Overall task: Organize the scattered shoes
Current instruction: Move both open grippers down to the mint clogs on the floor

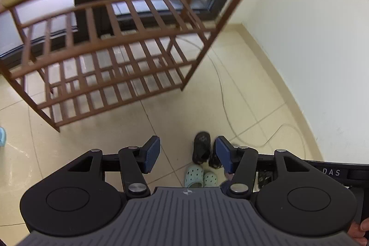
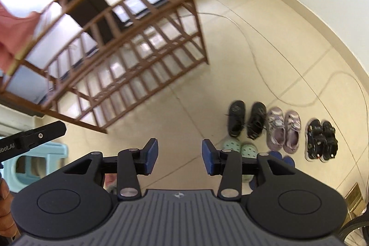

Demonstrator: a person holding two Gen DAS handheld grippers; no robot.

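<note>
Bright window backlight, motion-blurred rack [image 1: 120, 43], fisheye-bent edges

A pale beige tiled floor [image 2: 184, 89] carries a brown slatted wooden shoe rack [image 2: 143, 57], its shelves bare. Well apart from it, pairs of shoes sit side by side: black lace-up shoes [image 2: 246, 119], lilac sneakers [image 2: 283, 130], black strappy sandals [image 2: 321, 140], with mint-green perforated clogs [image 2: 239, 148] nearer. A thin grey cable [image 2: 260, 75] loops across the tiles.

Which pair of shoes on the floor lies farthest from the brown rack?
The black sandals, at the outer end of the row. The black shoes lie nearest the rack, with the purple sneakers in between.
</note>
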